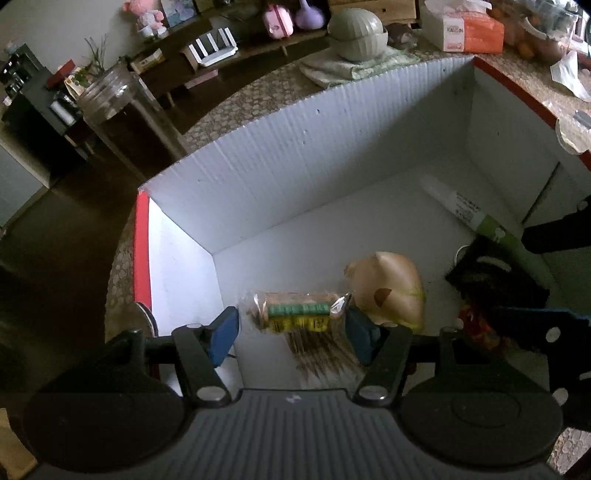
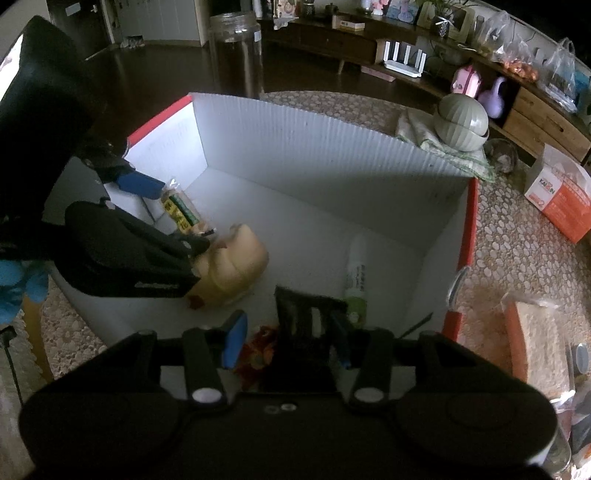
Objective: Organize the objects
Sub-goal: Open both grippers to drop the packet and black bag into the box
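Note:
My left gripper is down inside a white corrugated box and stands open. A clear packet of crackers with a green and yellow label lies on the box floor between its blue pads, with a gap at the left pad. A tan bun-shaped thing lies just right of the packet. My right gripper is also in the box, with a black pouch between its fingers. The dim picture does not show whether the pads press on the pouch. Something red and crumpled lies by its left pad.
A white and green tube lies on the box floor near the right wall. Around the box on the patterned table are a tall clear jar, a grey-green lidded bowl on a cloth, and an orange tissue box.

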The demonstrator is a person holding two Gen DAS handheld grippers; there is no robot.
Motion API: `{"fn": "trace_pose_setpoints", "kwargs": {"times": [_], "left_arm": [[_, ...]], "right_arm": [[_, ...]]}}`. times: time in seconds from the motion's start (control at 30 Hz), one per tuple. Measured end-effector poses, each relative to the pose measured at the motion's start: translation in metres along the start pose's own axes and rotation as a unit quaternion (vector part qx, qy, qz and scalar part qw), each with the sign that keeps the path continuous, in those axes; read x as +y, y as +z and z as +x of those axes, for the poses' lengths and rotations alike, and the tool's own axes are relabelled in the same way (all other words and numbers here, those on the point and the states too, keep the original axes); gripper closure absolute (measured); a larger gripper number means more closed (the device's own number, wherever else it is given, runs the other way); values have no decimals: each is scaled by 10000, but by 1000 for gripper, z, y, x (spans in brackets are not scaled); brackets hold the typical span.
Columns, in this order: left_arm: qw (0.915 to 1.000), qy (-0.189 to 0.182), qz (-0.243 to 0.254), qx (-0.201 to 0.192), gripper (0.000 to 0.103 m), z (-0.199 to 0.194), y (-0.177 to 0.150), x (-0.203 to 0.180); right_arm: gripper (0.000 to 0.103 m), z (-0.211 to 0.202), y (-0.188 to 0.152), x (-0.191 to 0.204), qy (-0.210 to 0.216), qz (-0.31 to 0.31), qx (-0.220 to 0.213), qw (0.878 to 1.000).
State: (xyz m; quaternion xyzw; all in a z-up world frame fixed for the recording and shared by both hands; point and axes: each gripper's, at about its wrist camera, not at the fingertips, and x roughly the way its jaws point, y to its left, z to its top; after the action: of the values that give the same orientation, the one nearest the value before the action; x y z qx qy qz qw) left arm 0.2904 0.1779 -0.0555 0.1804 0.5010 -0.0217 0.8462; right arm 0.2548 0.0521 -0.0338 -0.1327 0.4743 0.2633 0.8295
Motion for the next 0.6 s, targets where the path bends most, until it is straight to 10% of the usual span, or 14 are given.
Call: {"fn": "trace_pose_setpoints", "kwargs": {"times": [0.6], "left_arm": [[9964,-162,-568,-609,24,-52,-6,13]], "right_arm": [[39,-55,-16,-17,172,242,-603,9977]]}}
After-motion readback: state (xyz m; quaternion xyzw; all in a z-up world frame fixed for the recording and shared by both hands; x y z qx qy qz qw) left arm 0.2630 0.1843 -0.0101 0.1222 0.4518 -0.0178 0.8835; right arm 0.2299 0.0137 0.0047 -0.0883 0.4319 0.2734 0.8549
